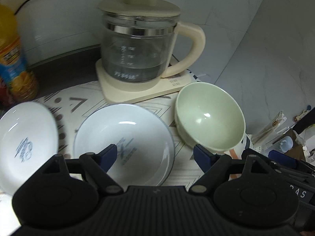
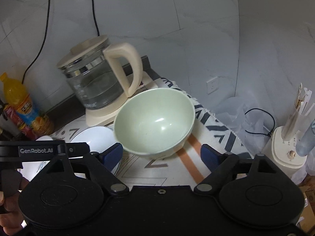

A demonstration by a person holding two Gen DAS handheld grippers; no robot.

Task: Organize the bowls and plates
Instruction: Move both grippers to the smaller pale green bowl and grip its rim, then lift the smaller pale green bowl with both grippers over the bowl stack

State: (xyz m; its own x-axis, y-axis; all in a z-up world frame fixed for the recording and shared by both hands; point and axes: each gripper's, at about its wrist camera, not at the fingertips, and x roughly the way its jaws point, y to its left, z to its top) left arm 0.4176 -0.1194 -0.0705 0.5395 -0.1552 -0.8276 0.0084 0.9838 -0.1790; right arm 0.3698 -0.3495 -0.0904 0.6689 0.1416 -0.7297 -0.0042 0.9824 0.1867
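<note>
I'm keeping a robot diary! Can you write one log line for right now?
left gripper: open, over white plate | right gripper: open, before green bowl | held: nothing | kettle: behind

A patterned tablecloth (image 1: 82, 106) is spread over the table. On it are set two white plates (image 1: 124, 141) (image 1: 25, 143), a green bowl (image 1: 210, 118) and a kettle base (image 1: 141, 92). An orange bottle (image 1: 15, 63) is stood beside the cloth.
</note>
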